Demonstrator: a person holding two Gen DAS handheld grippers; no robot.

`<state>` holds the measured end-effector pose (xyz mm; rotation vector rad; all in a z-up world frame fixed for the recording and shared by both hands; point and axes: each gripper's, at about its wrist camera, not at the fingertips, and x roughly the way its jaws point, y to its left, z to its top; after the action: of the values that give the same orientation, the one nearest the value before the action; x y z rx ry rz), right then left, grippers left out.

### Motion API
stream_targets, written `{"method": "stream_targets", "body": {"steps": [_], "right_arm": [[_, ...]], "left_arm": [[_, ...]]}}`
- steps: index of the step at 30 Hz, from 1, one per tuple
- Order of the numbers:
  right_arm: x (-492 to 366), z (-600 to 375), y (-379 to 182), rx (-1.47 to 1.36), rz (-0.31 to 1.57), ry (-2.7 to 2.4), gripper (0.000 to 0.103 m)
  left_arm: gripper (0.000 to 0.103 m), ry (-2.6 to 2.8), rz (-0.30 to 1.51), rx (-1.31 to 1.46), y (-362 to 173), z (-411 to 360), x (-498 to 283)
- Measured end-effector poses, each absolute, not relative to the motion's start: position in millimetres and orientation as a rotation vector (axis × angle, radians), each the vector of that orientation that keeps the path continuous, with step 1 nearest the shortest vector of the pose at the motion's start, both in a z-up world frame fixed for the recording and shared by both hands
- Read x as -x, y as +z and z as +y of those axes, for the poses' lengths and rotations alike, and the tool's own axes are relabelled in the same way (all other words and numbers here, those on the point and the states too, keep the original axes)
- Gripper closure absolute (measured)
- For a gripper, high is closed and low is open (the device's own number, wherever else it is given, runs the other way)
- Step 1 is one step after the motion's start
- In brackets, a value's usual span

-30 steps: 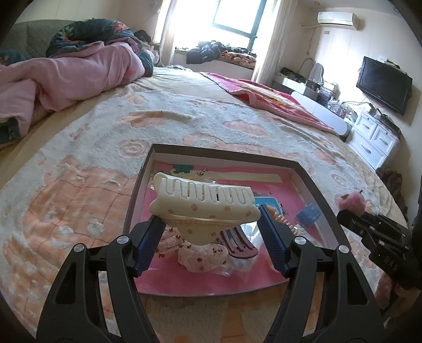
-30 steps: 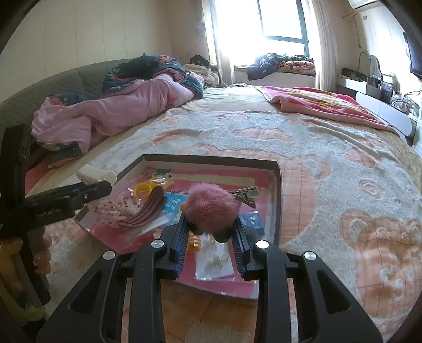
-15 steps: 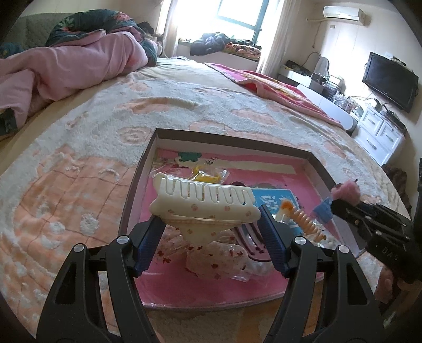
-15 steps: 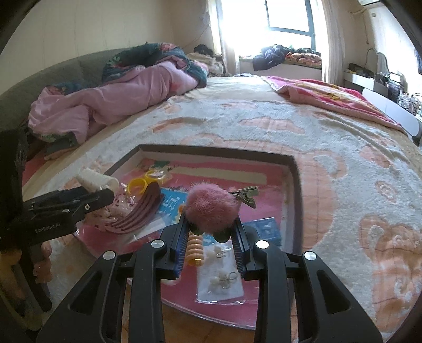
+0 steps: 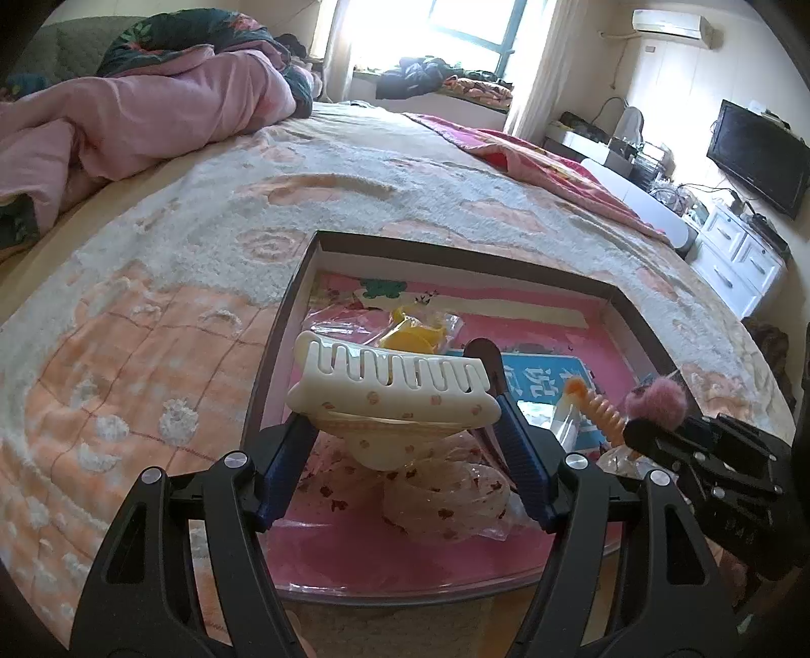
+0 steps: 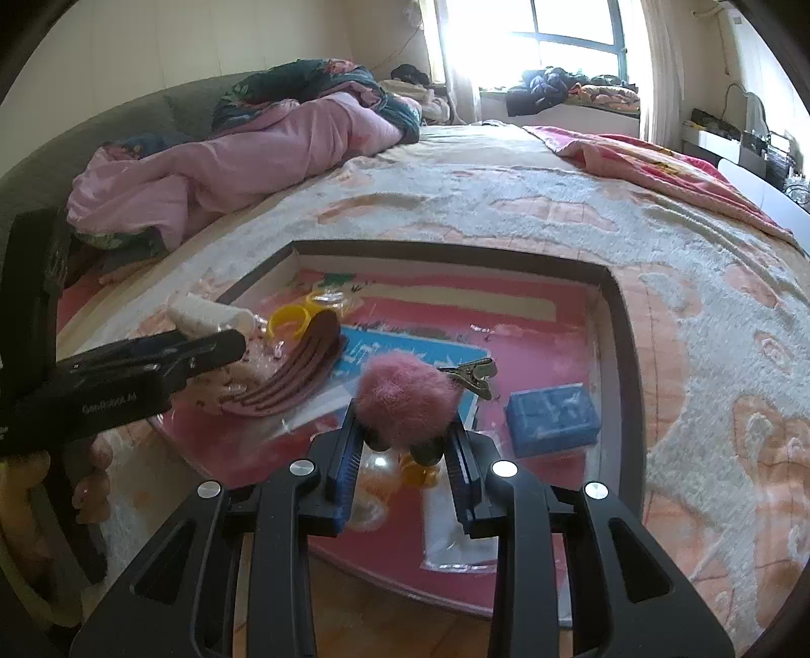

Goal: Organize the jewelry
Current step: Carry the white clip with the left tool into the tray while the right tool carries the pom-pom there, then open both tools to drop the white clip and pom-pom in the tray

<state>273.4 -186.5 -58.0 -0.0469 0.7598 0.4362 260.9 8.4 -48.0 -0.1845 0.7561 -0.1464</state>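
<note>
The left tongs [image 5: 402, 445] clamp a white claw clip [image 5: 392, 392], held just above the near left part of the tray [image 5: 455, 258] on the bed [image 5: 202, 253]. The right tongs [image 6: 405, 445] grip a pink pompom clip [image 6: 407, 400] over the tray's near middle. Ahead of them lie a maroon comb [image 6: 298, 377] and a blue box [image 6: 552, 415].

A home bedroom: a wide bed [image 5: 354, 167] under a fleecy blanket, with a rumpled pink quilt [image 5: 142, 121] at its head, a sunlit window [image 5: 455, 30] beyond it, and a television [image 5: 759, 152] and white drawers [image 5: 739, 253] beside it.
</note>
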Motion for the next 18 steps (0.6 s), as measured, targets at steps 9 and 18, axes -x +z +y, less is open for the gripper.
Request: {"method": "stream_targets", "body": {"steps": [9,18], "right_arm": [[-265.5,-191.8,-60.5,0.023,0.773,0.429,0.064],[-250.9,-209.9,-48.4,-0.016,0.732,0.378,0.041]], "left_arm": [[0.042,-0.153,0.772,0.180,-50.5,8.2,-258.9],[0.027,-0.160,0.751,0.157,-44.0,4.1,-246.1]]}}
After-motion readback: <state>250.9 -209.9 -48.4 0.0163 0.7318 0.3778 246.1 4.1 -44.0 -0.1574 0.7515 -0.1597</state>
